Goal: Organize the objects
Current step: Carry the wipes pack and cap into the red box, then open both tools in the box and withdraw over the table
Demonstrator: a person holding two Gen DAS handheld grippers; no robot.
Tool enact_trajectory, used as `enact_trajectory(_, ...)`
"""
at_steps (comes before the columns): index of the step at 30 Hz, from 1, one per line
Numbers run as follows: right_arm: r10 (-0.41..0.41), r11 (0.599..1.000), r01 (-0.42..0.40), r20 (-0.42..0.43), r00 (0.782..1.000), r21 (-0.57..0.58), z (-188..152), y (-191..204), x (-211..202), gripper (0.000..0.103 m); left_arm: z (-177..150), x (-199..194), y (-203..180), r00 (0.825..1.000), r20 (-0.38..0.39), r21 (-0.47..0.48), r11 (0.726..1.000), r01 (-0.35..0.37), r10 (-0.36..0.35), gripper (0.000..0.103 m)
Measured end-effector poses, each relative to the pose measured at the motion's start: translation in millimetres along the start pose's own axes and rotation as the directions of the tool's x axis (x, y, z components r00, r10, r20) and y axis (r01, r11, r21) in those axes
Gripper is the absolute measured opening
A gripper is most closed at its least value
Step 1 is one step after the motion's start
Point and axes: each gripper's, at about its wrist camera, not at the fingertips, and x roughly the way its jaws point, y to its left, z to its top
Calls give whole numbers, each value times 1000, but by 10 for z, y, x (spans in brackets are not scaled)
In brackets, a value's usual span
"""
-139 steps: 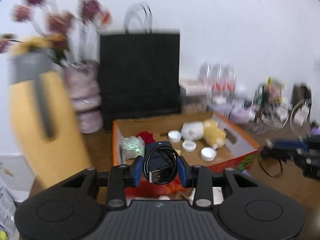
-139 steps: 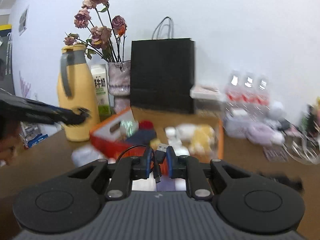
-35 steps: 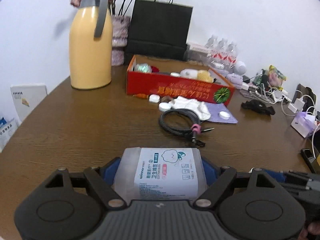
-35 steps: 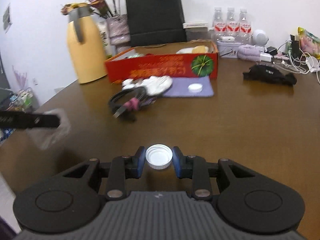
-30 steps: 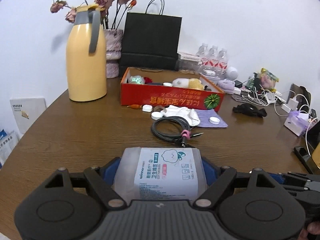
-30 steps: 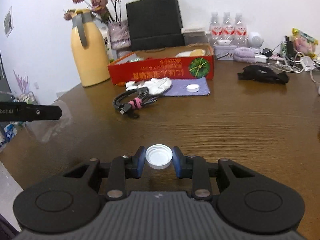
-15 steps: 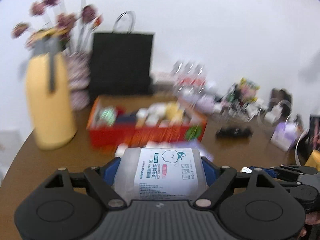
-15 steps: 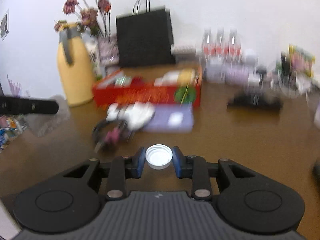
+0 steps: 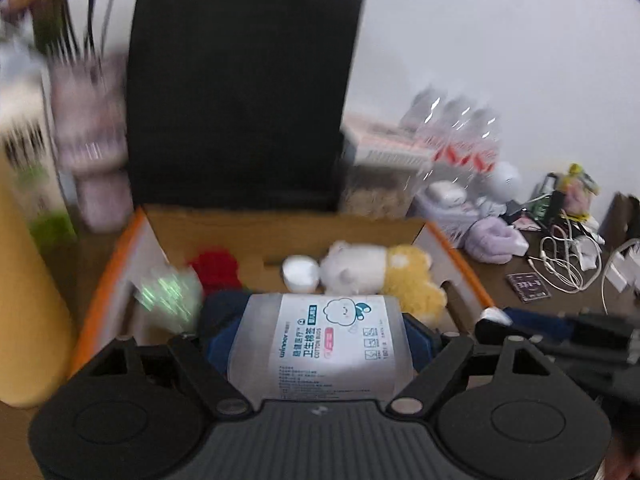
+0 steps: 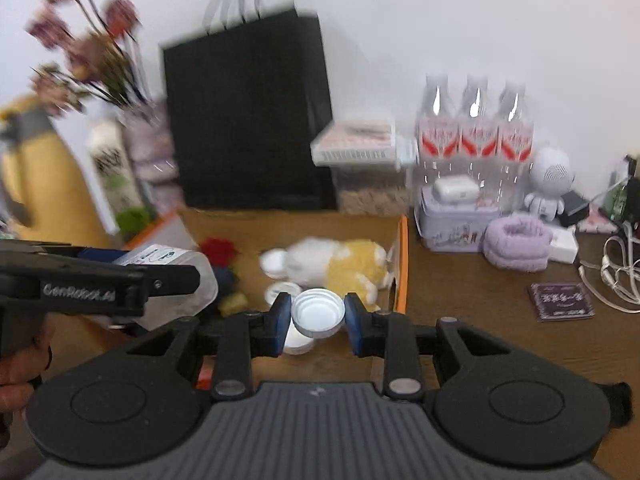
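Your left gripper [image 9: 322, 340] pinches the cotton bud pack [image 9: 320, 344] and your right gripper [image 10: 317, 322] pinches a white cap [image 10: 318, 312], both over the orange box [image 10: 403, 264] where toys already lie, so you only need to drop them in.

The right gripper [image 10: 318, 322] gripped a white bottle cap [image 10: 317, 313] above the orange-edged cardboard box [image 10: 402, 256]; the left gripper [image 10: 160, 280] carried a cotton-bud pack [image 10: 180, 268] alongside.
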Motion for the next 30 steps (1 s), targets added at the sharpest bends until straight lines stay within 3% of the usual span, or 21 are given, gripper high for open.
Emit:
enact_trajectory(3, -29, 1000, 29, -41, 999, 7, -116, -4, 268, 33, -90, 243, -19, 998, -55, 11, 1000, -17, 17, 82)
enact_trajectory(6, -36, 999, 37, -43, 998, 17, -148, -21, 303, 47, -153, 213, -24, 999, -33, 84, 996, -2, 4, 84)
enact_trajectory(8, -28, 999, 28, -15, 1000, 31, -123, -52, 225, 56, -123, 78, 2, 1000, 0, 92, 996, 18, -18, 89)
enact_trajectory(11, -34, 999, 32, 33, 999, 36, -25, -81, 28, 59, -17, -170, 22, 998, 61, 95, 995, 28, -34, 90)
enact_trajectory(17, -18, 1000, 19, 98, 995, -3, -46, 12, -623, 73, -55, -974, 132, 988, 148, 80, 996, -50, 38, 91)
enact_trajectory(21, 7, 999, -3, 129, 992, -35, -399, 145, -1174, 84, -529, -1668, 166, 980, 198, 128, 991, -33, 7, 95)
enact_trajectory(24, 6, 999, 0, 162, 987, -38, -805, 331, -1589, 85, -1037, -2086, 119, 977, 215, 150, 988, -29, -4, 96)
enact_trajectory(30, 12, 999, -8, 115, 993, -39, -1615, 743, -2175, 89, -2076, -2668, -79, 981, 194, 184, 982, -51, 14, 96)
